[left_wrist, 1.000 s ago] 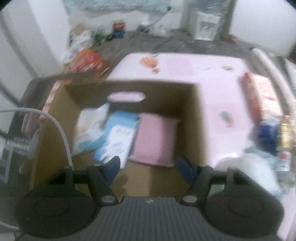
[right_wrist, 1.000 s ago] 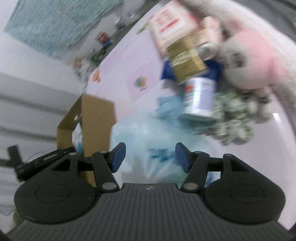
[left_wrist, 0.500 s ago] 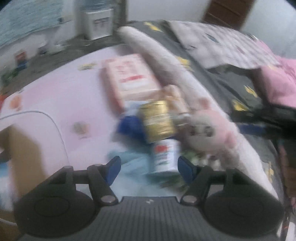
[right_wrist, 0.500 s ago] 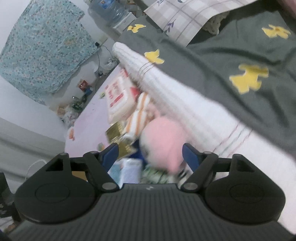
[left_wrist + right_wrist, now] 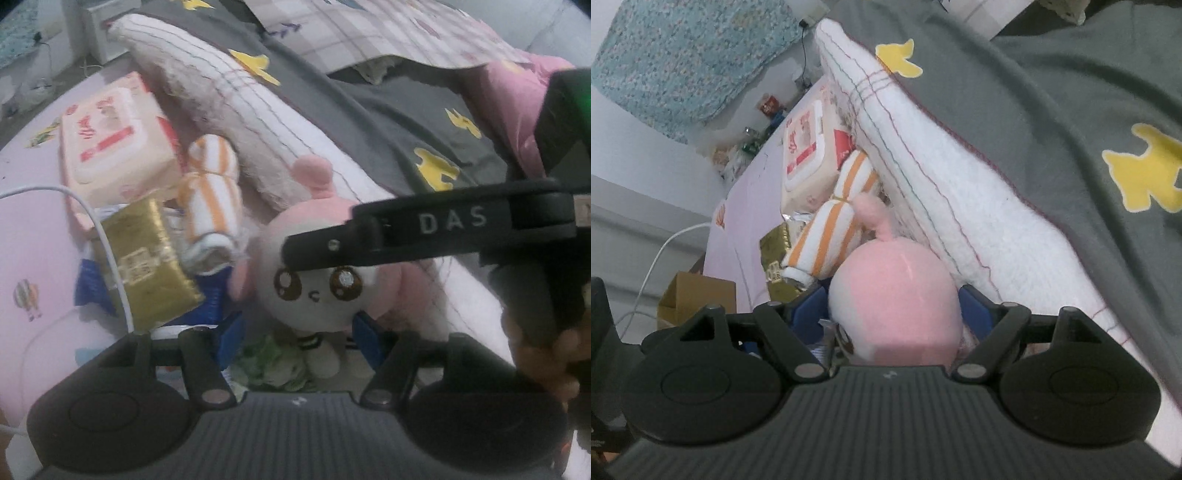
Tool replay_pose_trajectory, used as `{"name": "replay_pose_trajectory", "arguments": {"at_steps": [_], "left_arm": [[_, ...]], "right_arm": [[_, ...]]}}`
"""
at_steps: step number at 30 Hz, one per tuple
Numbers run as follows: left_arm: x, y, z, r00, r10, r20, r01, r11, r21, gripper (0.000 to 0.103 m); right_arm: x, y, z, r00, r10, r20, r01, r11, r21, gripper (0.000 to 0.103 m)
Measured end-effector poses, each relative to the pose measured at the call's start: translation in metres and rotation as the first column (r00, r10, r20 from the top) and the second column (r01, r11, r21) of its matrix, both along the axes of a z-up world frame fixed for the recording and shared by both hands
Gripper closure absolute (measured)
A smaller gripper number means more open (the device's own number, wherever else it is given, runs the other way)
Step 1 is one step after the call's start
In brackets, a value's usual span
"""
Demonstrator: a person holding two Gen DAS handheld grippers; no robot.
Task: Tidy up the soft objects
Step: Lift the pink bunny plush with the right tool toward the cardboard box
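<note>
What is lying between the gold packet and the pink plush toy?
In the left wrist view, a rolled orange-striped towel lies between the gold packet and the pink plush toy, with a blue item lower down.

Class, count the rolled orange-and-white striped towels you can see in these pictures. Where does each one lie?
2. One striped towel roll lies beside the wipes pack; the other lies just in front of it, next to the pink plush toy. More may be hidden under the pile.

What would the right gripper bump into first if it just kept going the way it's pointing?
Most likely the round pink plush toy, whose head already sits between the open right gripper fingers; how far in is hard to judge.
</note>
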State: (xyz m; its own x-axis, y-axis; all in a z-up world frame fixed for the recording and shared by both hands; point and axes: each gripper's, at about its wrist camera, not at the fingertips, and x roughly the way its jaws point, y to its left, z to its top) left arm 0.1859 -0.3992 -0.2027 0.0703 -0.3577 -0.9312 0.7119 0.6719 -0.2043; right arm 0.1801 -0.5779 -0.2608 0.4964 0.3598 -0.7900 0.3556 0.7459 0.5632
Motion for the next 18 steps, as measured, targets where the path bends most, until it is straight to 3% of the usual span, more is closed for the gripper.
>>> {"name": "replay_pose_trajectory", "arguments": {"at_steps": [8, 18], "left_arm": [[-0.002, 0.000, -0.003, 0.998, 0.033, -0.061, -0.035, 0.999, -0.023, 0.037], [-0.023, 0.018, 0.033, 0.999, -0.011, -0.041, 0.007, 0.994, -0.107, 0.037]], "right_arm": [[-0.002, -0.005, -0.005, 1.000, 0.026, 0.018, -0.026, 0.999, 0.026, 0.031], [-0.028, 0.001, 0.025, 0.998, -0.024, 0.053, 0.023, 0.999, 0.025, 0.033]]}}
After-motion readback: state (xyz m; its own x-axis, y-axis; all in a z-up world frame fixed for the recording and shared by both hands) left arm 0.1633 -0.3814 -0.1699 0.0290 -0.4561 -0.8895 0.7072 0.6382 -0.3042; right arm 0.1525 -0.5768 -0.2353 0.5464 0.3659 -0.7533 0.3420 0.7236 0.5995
